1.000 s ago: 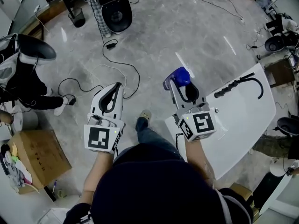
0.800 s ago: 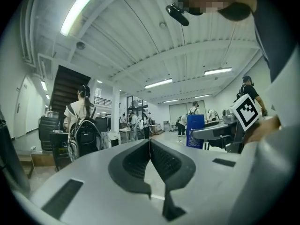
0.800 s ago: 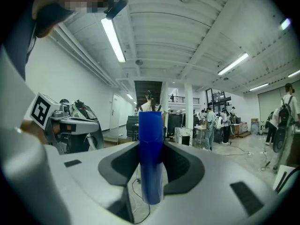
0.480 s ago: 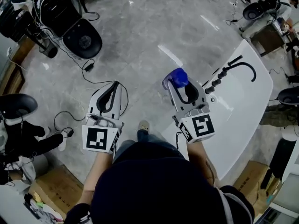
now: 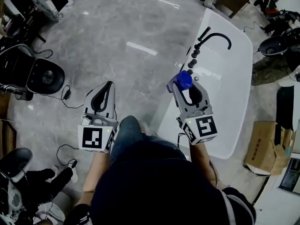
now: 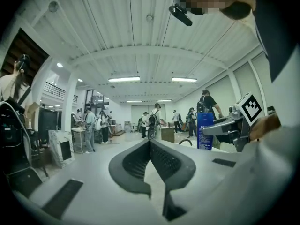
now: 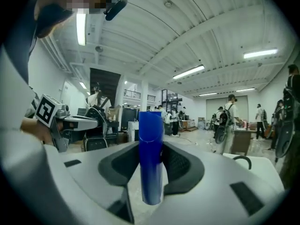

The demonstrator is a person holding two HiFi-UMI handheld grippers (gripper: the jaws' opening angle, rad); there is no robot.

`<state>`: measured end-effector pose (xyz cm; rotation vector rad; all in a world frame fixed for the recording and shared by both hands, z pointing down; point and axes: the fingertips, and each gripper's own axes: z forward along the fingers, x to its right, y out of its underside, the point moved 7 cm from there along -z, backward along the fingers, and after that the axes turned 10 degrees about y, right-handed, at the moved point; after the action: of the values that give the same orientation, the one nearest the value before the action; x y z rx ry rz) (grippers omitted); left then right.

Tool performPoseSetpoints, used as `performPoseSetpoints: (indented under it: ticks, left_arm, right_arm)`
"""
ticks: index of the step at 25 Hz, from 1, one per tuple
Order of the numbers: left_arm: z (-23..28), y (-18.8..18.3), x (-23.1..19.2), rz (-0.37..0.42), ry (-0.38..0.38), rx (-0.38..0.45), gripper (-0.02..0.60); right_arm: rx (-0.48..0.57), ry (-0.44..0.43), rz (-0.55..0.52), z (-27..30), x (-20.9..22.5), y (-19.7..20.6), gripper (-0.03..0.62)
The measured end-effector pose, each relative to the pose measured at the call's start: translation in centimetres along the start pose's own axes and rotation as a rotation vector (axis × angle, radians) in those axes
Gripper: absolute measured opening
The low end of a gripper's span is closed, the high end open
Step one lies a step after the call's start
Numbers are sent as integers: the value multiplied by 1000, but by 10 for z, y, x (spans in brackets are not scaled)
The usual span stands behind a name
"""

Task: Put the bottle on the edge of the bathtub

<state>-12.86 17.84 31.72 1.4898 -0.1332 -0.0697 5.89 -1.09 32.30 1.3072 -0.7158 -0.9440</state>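
Observation:
A blue bottle point(image 5: 183, 80) point(image 7: 150, 154) stands upright between the jaws of my right gripper point(image 5: 183, 84), which is shut on it. It hangs over the near left rim of the white bathtub point(image 5: 234, 64). In the right gripper view the bottle fills the middle between the two dark pads. My left gripper point(image 5: 104, 97) point(image 6: 150, 146) is held level over the grey floor to the left of the tub, jaws shut with nothing between them. From the left gripper view the bottle point(image 6: 205, 130) shows at the right in the other gripper.
A black curved faucet point(image 5: 216, 36) with a row of knobs point(image 5: 193, 57) sits on the tub's far left rim. An office chair point(image 5: 44, 76) and cables lie at the left, a cardboard box point(image 5: 262, 146) at the right. People stand far off in the hall.
The view has swung so the bathtub now lies ahead and right of the grippers. The right gripper with the bottle has come over the tub's rim. The left gripper keeps its pose.

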Motion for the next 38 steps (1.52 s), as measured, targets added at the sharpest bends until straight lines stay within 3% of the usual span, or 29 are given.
performPoseSetpoints:
  ticks: [4, 9, 18, 27, 38]
  left_arm:
    - [44, 4, -1, -5, 108, -1, 25]
    - [102, 15, -20, -21, 185, -16, 25]
    - [229, 12, -81, -2, 390, -46, 25]
    - [319, 6, -126, 14, 598, -25, 25]
    - [391, 23, -85, 14, 890, -88, 25]
  right_arm:
    - [-32, 131, 19, -8, 32, 10, 163]
    - [-61, 226, 32, 7, 59, 20, 164]
    - [-37, 403, 29, 92, 98, 10, 163]
    - [-45, 554, 66, 157, 99, 4, 163]
    - [-156, 696, 146, 162, 108, 25, 163]
